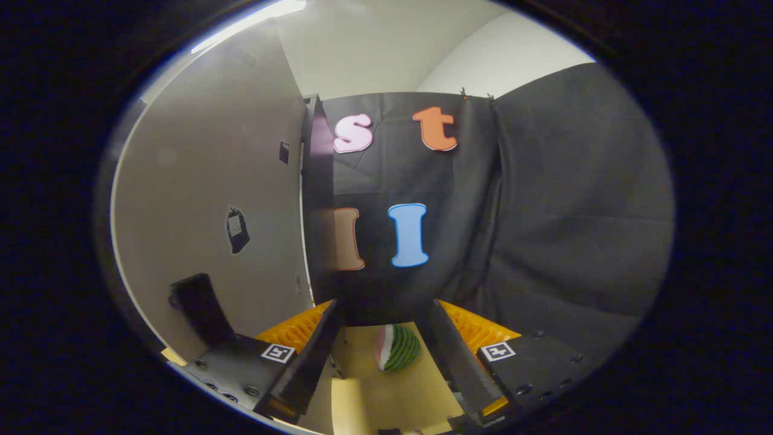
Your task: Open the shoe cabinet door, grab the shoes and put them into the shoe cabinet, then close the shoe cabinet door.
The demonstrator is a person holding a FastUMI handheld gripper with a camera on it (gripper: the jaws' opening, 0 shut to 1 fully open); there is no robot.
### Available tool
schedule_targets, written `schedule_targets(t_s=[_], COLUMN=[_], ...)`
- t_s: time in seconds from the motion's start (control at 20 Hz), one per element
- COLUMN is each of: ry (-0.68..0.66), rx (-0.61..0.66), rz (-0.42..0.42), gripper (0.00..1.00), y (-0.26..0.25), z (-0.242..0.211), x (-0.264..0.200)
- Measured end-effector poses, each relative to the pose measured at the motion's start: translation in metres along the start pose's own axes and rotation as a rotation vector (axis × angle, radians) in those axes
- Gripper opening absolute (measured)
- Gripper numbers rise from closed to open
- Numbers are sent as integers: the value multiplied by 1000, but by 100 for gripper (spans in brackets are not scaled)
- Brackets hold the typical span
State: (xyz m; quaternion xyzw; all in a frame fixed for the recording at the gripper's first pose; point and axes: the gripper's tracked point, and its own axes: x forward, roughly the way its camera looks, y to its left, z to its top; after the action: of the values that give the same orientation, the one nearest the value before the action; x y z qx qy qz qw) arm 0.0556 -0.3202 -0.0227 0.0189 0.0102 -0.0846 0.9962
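My gripper [385, 308] is open, its two fingers [314, 356] spread wide and touching nothing. Between them, on a tan surface [392, 399], lies a small shoe [398, 347] with a green-striped watermelon pattern and a pink-and-white edge; neither finger touches it. To the left of the fingers rises the big grey panel of the shoe cabinet door [205, 181]. A black handle [199, 308] juts from it low down, beside the left finger. I cannot tell from here whether the door stands open or closed, and the cabinet's inside is hidden.
The booth's black cloth wall [543, 229] hangs straight ahead and to the right, beyond the fingers. A small black tag [237, 229] sticks to the grey panel. A dark upright post [317, 181] runs along the panel's right edge.
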Motion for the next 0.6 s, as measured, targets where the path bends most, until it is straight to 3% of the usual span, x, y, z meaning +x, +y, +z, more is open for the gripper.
schedule_targets(t_s=[0.2, 0.6], ry=[6, 13], rx=[-24, -34], rz=[20, 9], gripper=[95, 93], y=[13, 58], z=[-5, -8], x=[12, -7])
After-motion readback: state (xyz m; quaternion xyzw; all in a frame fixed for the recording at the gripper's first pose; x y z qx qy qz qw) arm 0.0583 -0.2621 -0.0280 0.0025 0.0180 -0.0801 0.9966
